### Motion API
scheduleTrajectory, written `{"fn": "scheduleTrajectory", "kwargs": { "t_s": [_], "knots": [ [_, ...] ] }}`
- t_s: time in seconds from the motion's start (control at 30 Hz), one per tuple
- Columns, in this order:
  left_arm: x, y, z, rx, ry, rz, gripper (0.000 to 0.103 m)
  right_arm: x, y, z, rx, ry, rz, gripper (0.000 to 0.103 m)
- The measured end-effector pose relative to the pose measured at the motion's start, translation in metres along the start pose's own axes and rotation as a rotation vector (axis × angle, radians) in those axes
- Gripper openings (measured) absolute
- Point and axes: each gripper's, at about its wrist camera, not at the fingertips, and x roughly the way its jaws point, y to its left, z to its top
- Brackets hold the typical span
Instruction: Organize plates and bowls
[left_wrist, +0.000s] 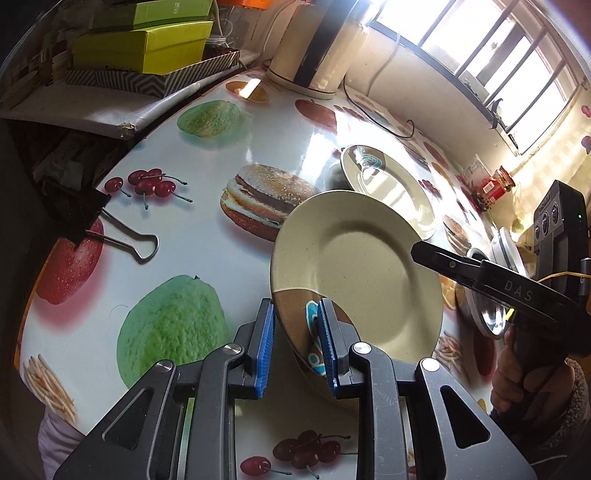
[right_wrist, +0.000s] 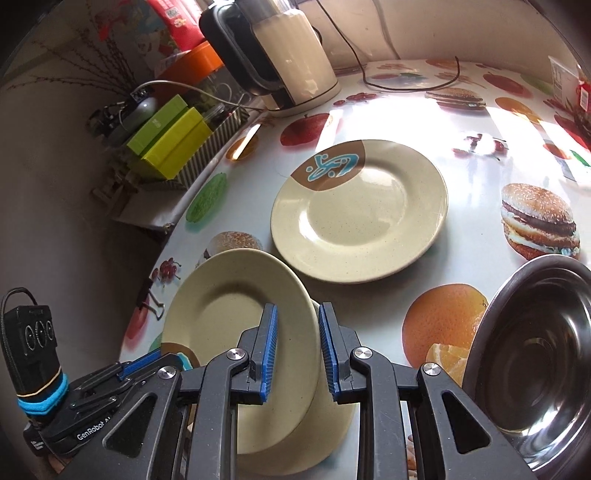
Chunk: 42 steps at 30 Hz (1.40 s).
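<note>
The left gripper (left_wrist: 297, 343) and the right gripper (right_wrist: 297, 350) are both clamping the rim of one cream plate (left_wrist: 354, 273), on opposite sides, and holding it tilted above the fruit-and-burger printed tablecloth (left_wrist: 207, 184). Just to the right, a steel bowl (right_wrist: 532, 354) is sitting on the table. Beyond the held plate, a second cream plate (right_wrist: 360, 214) with a brown-and-blue patch is lying flat. Farther back, a cream electric kettle (right_wrist: 291, 59) is standing beside stacked green boxes (right_wrist: 170, 140).
</note>
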Motion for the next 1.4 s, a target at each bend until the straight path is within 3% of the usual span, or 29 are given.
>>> {"fn": "scheduleTrajectory", "kwargs": {
  "t_s": [0.6, 1.13, 1.4],
  "knots": [
    [0.007, -0.010, -0.011, 0.028, 0.040, 0.021, 0.025, -0.005, -0.011, -0.017, 0.020, 0.002, -0.021, 0.023],
    [0.009, -0.012, -0.011, 0.037, 0.046, 0.031, 0.025, -0.005, 0.000, -0.021, -0.070, -0.007, -0.095, 0.024],
    [0.010, -0.012, -0.010, 0.044, 0.052, 0.031, 0.027, -0.005, 0.001, -0.022, -0.071, -0.003, -0.095, 0.034]
  ]
}}
